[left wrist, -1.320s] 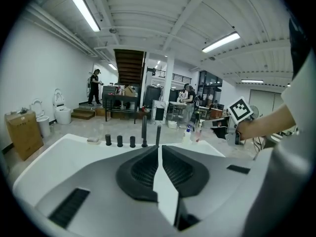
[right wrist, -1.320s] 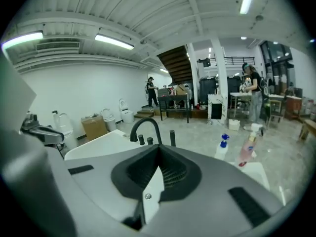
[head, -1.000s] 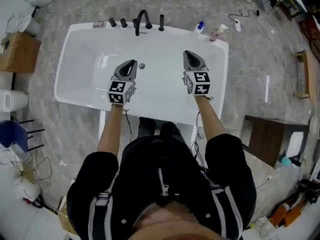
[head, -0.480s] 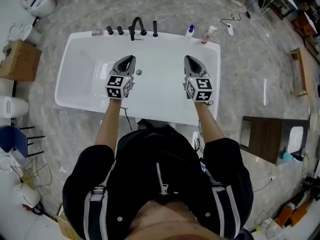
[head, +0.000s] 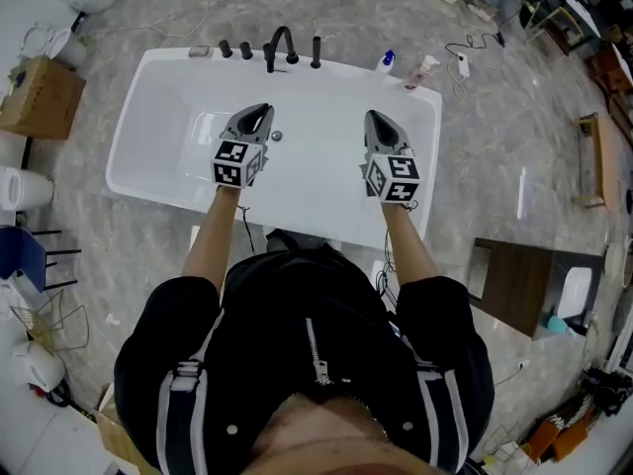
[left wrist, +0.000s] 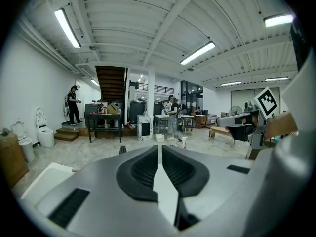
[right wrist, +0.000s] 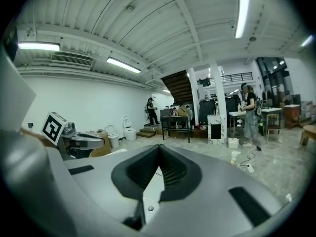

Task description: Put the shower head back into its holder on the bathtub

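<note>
Shower head (head: pixel 316 50): standing upright as a slim black rod on the far rim of the white bathtub (head: pixel 134 117), just right of the arched black faucet (head: pixel 283 42), too small for judging the seating in any holder. Sitting left of the faucet on the same rim: two black knobs (head: pixel 235 48). Lying on the tub floor, between the two tools and nearer the left one: a round drain (head: pixel 278 136). Hovering over the basin, well apart from the shower head: left gripper (head: pixel 261 111) and right gripper (head: pixel 373 116), side by side with a wide gap between them, both pointing toward the fittings on the far rim. Closing to a thin slit in the left gripper view, with the ribbed pads (left wrist: pixel 143 169) gripping nothing. Meeting tip to tip in the right gripper view too, with the pads (right wrist: pixel 174 171) likewise empty. Standing at the far right corner of the rim: a blue-capped bottle (head: pixel 387 61) and, just beside it, a pinkish bottle (head: pixel 425 68).
</note>
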`<action>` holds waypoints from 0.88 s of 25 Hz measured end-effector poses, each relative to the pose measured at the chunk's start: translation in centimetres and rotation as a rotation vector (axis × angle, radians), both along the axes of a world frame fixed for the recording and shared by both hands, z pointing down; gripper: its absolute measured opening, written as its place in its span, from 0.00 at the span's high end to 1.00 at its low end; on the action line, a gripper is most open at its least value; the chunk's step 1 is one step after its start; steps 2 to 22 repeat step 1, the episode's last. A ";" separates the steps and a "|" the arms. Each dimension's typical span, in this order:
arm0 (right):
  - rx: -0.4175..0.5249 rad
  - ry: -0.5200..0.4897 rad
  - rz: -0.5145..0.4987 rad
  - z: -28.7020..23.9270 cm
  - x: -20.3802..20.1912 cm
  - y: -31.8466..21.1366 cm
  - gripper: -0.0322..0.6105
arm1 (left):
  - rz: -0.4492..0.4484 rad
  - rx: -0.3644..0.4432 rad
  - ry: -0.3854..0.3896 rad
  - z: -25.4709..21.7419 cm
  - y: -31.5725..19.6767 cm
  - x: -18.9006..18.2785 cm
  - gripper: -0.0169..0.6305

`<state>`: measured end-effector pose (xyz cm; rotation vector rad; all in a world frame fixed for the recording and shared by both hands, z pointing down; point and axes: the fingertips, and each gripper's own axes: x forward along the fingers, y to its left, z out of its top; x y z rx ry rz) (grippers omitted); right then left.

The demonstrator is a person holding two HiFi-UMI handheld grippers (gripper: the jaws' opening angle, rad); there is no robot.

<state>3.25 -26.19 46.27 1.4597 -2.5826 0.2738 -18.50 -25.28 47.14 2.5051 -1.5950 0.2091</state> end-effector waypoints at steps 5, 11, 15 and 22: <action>0.000 -0.002 0.002 -0.1 -0.1 -0.1 0.95 | 0.004 -0.002 -0.001 0.0 -0.2 0.0 0.91; 0.000 -0.002 0.002 -0.1 -0.1 -0.1 0.95 | 0.004 -0.002 -0.001 0.0 -0.2 0.0 0.91; 0.000 -0.002 0.002 -0.1 -0.1 -0.1 0.95 | 0.004 -0.002 -0.001 0.0 -0.2 0.0 0.91; 0.000 -0.002 0.002 -0.1 -0.1 -0.1 0.95 | 0.004 -0.002 -0.001 0.0 -0.2 0.0 0.91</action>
